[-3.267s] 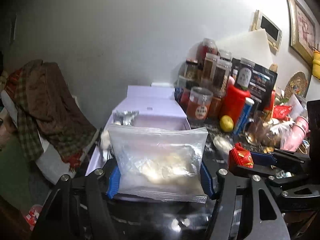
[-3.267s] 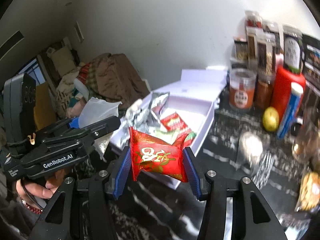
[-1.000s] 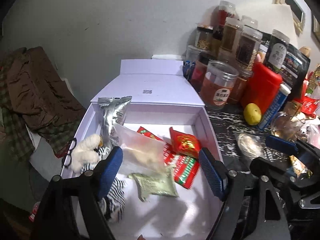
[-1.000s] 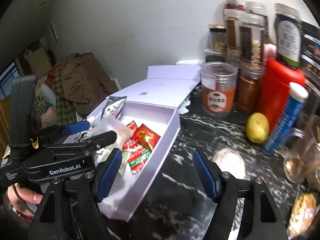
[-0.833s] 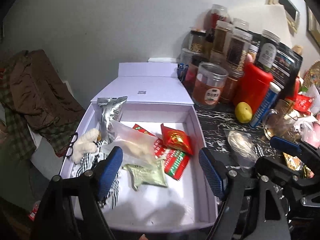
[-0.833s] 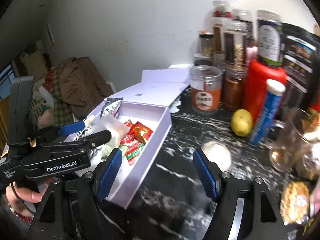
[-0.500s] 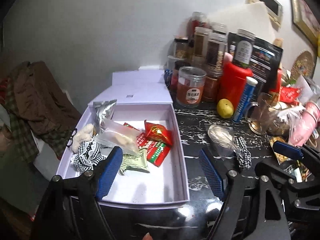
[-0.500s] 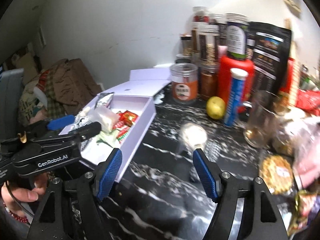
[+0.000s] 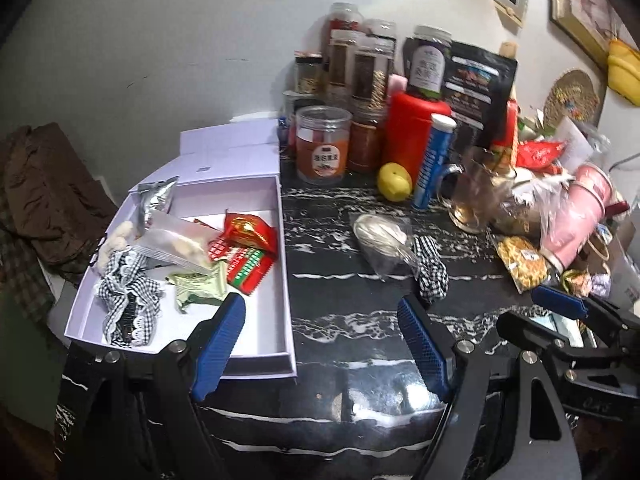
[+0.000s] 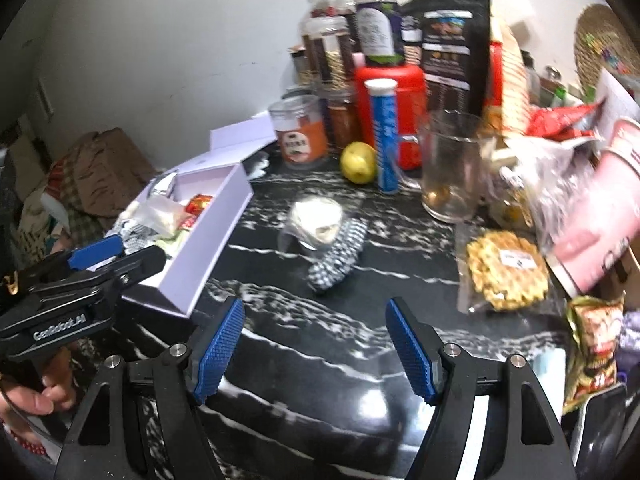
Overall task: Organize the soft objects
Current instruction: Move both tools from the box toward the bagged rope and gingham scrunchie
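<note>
Lavender cardboard box (image 9: 286, 280) now holds both packets that the grippers carried seconds ago: the clear bag (image 9: 176, 242) and the red packet (image 9: 248, 232) lie inside with the checked cloth (image 9: 128, 300). Left gripper (image 9: 320, 348) and right gripper (image 10: 314, 346) hang with jaws apart and nothing between them, pulled back from the box over the black marble counter (image 9: 360, 332). That delivery looks finished. Still outside, on the counter, lie a clear bag with a pale lump (image 10: 316, 220) and a checked scrunchie (image 10: 340, 256), touching each other, probably next.
</note>
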`<move>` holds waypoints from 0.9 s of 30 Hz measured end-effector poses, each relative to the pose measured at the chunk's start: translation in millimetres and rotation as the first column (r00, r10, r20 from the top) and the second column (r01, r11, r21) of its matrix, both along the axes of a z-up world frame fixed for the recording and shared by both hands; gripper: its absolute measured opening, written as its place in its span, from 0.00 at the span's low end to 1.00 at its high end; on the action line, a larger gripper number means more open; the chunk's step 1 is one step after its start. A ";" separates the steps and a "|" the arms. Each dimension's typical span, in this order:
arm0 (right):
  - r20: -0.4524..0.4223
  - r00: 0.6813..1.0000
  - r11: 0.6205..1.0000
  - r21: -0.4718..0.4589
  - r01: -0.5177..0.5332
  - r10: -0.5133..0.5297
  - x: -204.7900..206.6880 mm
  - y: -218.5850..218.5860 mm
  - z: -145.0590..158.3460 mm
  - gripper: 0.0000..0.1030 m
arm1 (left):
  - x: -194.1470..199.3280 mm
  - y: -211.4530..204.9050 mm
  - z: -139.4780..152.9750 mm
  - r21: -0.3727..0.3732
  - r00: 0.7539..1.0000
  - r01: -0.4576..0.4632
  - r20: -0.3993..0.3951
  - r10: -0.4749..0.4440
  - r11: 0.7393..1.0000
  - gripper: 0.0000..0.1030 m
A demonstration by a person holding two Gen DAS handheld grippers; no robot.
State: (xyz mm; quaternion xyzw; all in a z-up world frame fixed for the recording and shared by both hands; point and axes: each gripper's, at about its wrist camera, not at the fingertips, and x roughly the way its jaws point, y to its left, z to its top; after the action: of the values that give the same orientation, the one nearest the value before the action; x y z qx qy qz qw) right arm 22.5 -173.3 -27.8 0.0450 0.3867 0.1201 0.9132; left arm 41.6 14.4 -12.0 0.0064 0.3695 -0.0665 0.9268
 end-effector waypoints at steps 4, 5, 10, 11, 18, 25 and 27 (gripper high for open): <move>-0.021 1.000 1.000 -0.001 0.019 -0.019 2.1 -8.2 -7.5 0.72 | 2.0 -6.0 -5.1 -0.029 1.000 0.022 -0.019 -0.023 0.999 0.76; -0.023 0.999 1.000 -0.005 0.025 -0.025 2.8 -10.2 -9.1 0.72 | 3.1 -7.9 -7.2 -0.034 0.999 0.026 -0.027 -0.027 0.999 0.76; -0.039 0.998 0.999 -0.015 0.043 -0.043 14.6 -13.8 -16.2 0.64 | 10.6 -14.0 -10.4 -0.026 0.999 0.043 -0.033 -0.044 0.999 0.76; -0.042 0.998 0.999 -0.012 0.044 -0.045 17.5 -14.3 -17.6 0.64 | 12.8 -14.4 -10.1 -0.026 0.999 0.044 -0.032 -0.045 0.999 0.76; -0.072 0.997 0.999 0.010 0.036 -0.035 52.6 -11.6 -26.9 0.57 | 36.2 -14.0 -8.0 -0.012 0.999 0.046 -0.026 -0.046 0.999 0.76; -0.092 0.996 0.999 -0.044 0.000 -0.004 96.4 1.9 -40.0 0.48 | 60.0 -20.1 -7.4 0.017 0.998 0.062 -0.003 -0.062 0.998 0.76; -0.123 0.992 0.999 -0.042 -0.014 0.009 104.7 3.6 -47.1 0.43 | 65.7 -22.5 -8.2 0.017 0.998 0.070 -0.007 -0.069 0.997 0.76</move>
State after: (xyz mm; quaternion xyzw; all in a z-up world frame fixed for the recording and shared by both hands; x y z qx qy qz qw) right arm 127.2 -169.6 -74.9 0.0306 0.4447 0.1141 0.8879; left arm 107.3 -8.1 -20.2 0.0270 0.3727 -0.0955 0.9226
